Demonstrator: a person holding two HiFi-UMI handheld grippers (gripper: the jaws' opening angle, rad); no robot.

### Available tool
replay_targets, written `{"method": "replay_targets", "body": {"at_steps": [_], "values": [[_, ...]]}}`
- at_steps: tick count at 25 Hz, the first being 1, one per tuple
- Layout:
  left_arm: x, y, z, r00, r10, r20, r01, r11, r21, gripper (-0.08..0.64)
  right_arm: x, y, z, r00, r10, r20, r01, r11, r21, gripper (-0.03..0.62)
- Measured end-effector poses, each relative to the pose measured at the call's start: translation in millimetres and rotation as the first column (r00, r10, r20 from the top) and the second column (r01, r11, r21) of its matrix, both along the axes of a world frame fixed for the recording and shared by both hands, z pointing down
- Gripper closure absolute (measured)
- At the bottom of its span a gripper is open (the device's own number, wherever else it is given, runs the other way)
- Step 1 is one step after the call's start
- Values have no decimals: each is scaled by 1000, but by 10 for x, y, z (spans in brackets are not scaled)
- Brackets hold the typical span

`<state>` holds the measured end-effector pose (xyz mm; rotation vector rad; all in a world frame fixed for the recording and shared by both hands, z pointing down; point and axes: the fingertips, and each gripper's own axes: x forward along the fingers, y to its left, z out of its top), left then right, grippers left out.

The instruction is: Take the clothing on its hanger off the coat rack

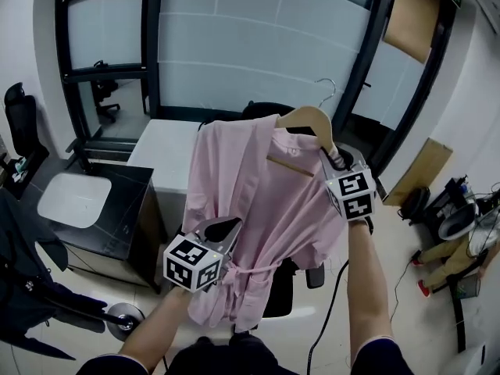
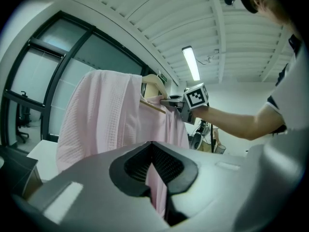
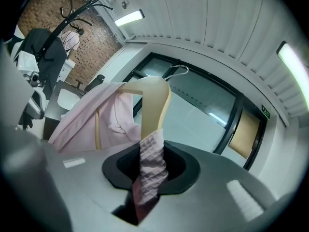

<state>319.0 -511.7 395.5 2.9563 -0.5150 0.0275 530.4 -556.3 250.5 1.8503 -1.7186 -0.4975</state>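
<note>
Each tool is a smooth, light-grey moulded shell. The left tool (image 2: 154, 170) has a rounded black recess at its front, lined with finely ribbed black pads (image 2: 137, 164). The right tool (image 3: 149, 170) shows the same black-lined recess, with small pale rectangular insets set into the grey shell. Each carries a white cube printed with black square markers: the left marker cube (image 1: 191, 262) and the right marker cube (image 1: 351, 194). A thin black cable (image 1: 331, 303) trails beside the right forearm. The person wears short dark navy sleeves (image 1: 381, 358) with a pale edge.
</note>
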Motion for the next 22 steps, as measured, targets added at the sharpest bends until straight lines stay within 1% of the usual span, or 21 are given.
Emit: {"method": "replay_targets", "body": {"at_steps": [7, 13, 18, 22], "values": [[153, -421, 32, 996, -93, -9, 92, 996, -17, 548, 323, -582, -56, 999, -34, 2, 33, 999, 14, 520], [260, -620, 117, 990, -141, -5, 140, 989, -48, 548, 528, -849, -127, 999, -52, 10, 52, 998, 31, 520], [338, -642, 292, 989, -150, 1, 149, 986, -75, 548, 488, -877, 113, 997, -78, 14, 78, 997, 14, 520], [334, -584, 499, 987, -160, 25, 162, 980, -118, 548, 454, -860, 470, 995, -91, 27, 92, 996, -21, 520]]}}
